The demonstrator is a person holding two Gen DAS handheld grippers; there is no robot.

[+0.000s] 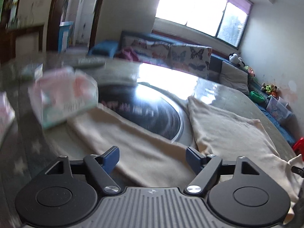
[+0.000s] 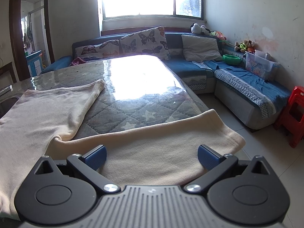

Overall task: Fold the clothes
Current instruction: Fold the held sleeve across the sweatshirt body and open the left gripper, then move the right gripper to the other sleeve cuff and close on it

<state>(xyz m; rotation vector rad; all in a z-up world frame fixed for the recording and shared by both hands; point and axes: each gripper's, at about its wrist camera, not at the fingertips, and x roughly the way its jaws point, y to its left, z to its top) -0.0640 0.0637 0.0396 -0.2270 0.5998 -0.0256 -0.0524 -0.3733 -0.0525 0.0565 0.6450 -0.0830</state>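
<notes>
A cream fleece garment (image 2: 155,152) lies spread on the quilted table (image 2: 133,102). It has two leg-like parts: one (image 2: 57,104) runs toward the far left, the other reaches the table's right edge. In the left wrist view the same garment (image 1: 152,152) lies under the gripper, its second part (image 1: 228,129) to the right. My left gripper (image 1: 153,156) is open just above the cloth and holds nothing. My right gripper (image 2: 152,156) is open above the cloth near the table's right edge and holds nothing.
A dark round plate (image 1: 148,110) sits on the table beyond the garment. A blurred pink and green package (image 1: 62,98) stands at the left. A blue corner sofa (image 2: 237,79) with cushions runs behind and right. A red stool (image 2: 292,114) stands on the floor.
</notes>
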